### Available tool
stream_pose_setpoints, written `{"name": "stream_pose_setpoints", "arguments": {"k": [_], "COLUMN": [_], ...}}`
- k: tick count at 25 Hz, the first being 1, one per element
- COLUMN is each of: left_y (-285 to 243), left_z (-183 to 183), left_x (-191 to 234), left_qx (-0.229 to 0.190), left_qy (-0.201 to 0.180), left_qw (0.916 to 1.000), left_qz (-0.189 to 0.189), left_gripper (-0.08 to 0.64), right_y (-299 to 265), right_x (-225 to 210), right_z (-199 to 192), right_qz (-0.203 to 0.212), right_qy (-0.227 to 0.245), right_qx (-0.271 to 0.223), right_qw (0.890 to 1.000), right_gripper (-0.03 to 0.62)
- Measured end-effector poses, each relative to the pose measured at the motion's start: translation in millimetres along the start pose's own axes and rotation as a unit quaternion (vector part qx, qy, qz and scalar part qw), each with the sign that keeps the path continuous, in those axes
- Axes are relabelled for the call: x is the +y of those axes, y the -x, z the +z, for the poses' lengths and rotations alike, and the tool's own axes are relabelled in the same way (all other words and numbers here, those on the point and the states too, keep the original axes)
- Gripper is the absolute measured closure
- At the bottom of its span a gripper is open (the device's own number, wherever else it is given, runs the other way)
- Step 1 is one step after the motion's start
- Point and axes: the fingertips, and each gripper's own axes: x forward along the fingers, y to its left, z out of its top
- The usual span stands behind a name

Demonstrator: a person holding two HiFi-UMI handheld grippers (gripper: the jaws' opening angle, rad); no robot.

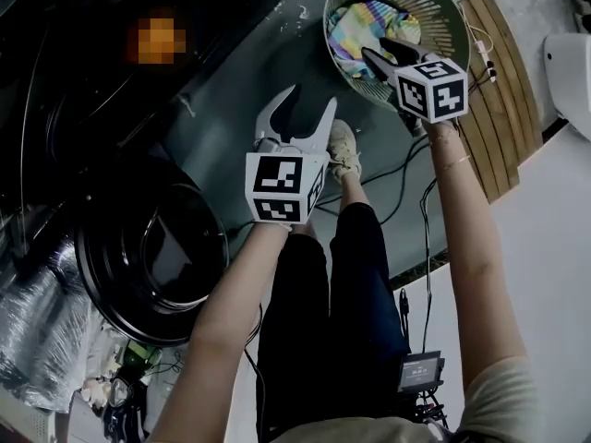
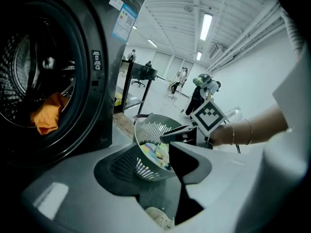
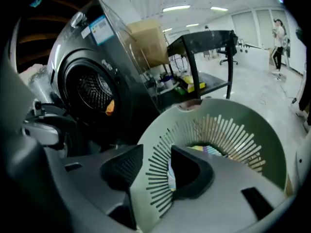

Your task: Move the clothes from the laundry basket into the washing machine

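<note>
A pale green slatted laundry basket stands on the floor at the upper right, with colourful striped clothes inside. My right gripper hangs over the basket with its jaws apart and nothing between them. In the right gripper view the basket fills the space past the jaws and the clothes peek over the rim. My left gripper is open and empty, left of the basket. The dark washing machine has its round door swung open, and an orange cloth lies in the drum.
A wooden slat board lies right of the basket. Black cables run across the floor by the person's shoe. A silver hose sits below the washer door. A black table and a cardboard box stand behind.
</note>
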Motion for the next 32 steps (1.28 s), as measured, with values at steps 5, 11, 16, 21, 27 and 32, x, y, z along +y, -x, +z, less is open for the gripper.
{"name": "stream_pose_setpoints", "arguments": {"k": [5, 11, 16, 21, 27, 32], "left_y": [-18, -52, -66, -65, -60, -46], "left_z": [-19, -39, -49, -60, -49, -19], "left_x": [9, 28, 36, 32, 27, 7], "left_qx": [0.010, 0.026, 0.032, 0.042, 0.038, 0.026], "left_qy": [0.016, 0.027, 0.046, 0.060, 0.063, 0.053], "left_qw": [0.9998, 0.9993, 0.9984, 0.9972, 0.9973, 0.9981], "left_qz": [-0.003, -0.009, -0.002, -0.015, -0.007, -0.018], "left_gripper": [0.367, 0.379, 0.388, 0.390, 0.380, 0.345], "right_y": [-64, -128, -162, -167, -124, -58], "right_x": [-26, -51, -65, -75, -49, -27], "right_z": [-57, -135, -185, -197, -149, -86], "right_qz": [0.008, 0.019, 0.033, 0.018, 0.082, 0.106], "right_qy": [0.018, 0.022, -0.017, -0.039, -0.091, -0.091], "right_qx": [0.103, 0.218, 0.273, 0.297, 0.220, 0.148], "right_qw": [0.995, 0.976, 0.961, 0.954, 0.968, 0.979], "right_gripper": [0.398, 0.371, 0.371, 0.564, 0.575, 0.577]}}
